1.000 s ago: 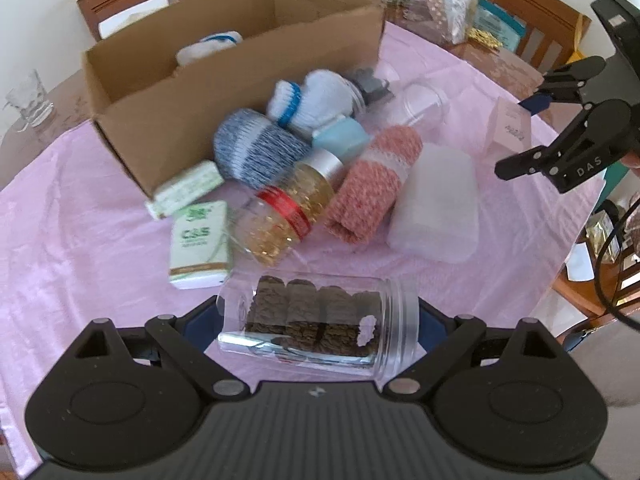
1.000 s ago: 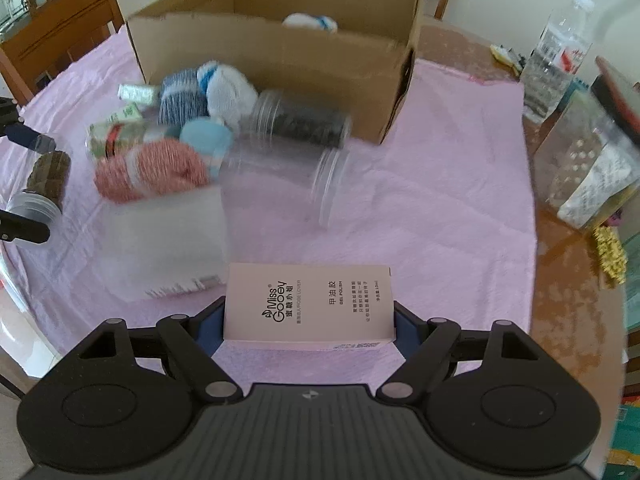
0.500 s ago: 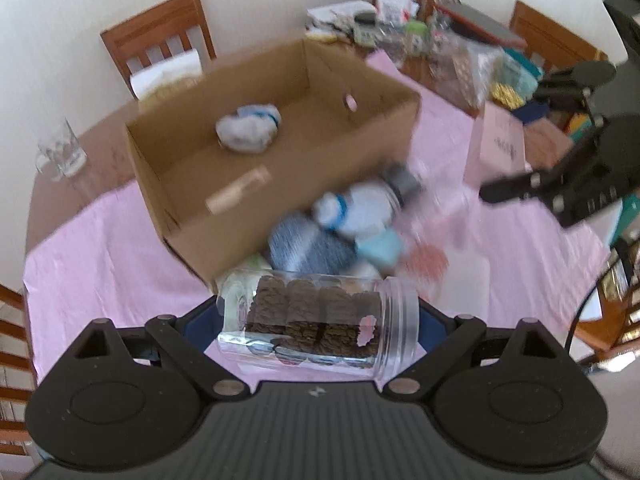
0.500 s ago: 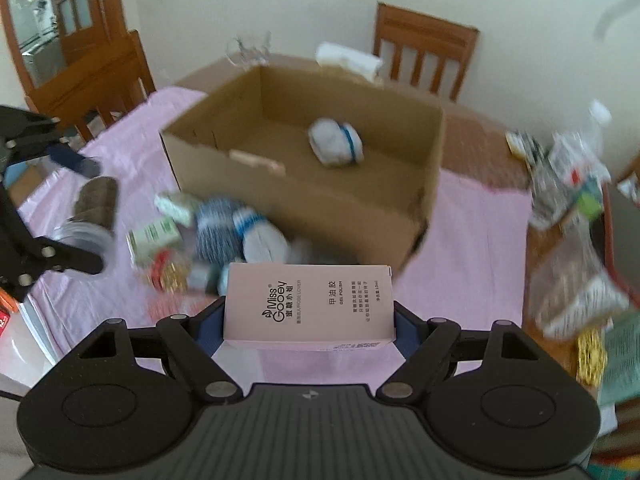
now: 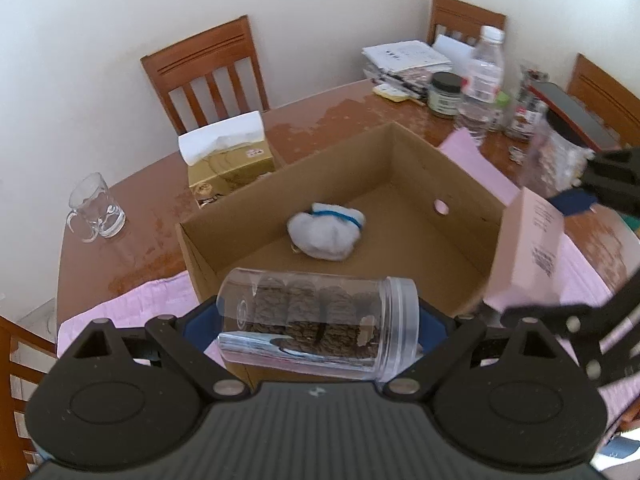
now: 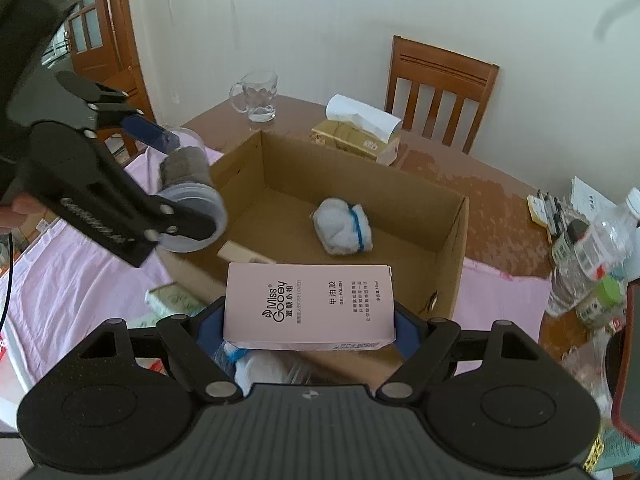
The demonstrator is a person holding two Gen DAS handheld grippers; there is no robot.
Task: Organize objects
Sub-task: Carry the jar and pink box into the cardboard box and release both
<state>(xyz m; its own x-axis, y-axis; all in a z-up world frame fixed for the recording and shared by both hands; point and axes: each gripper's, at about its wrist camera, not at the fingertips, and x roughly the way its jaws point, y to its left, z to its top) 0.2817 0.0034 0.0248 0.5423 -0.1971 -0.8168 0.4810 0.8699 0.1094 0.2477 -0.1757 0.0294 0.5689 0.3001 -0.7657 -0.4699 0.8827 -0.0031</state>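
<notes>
We see a brown table [image 5: 328, 108] partly under a pink cloth [image 6: 72, 264], and on it an open cardboard box [image 5: 248, 208] with most of its floor bare; only a white bundle [image 5: 325, 236] lies near the middle, and a small pale piece [image 6: 240, 254] sits against the near wall. Above the box's near edge our left gripper [image 5: 318, 320] pinches a clear jar [image 5: 316, 324] sideways. Our right gripper [image 6: 309, 320] clamps a pink carton [image 6: 308, 304] just over the near rim. Beyond the far wall stand a tissue box [image 5: 228, 160] and a glass mug [image 5: 94, 208]
</notes>
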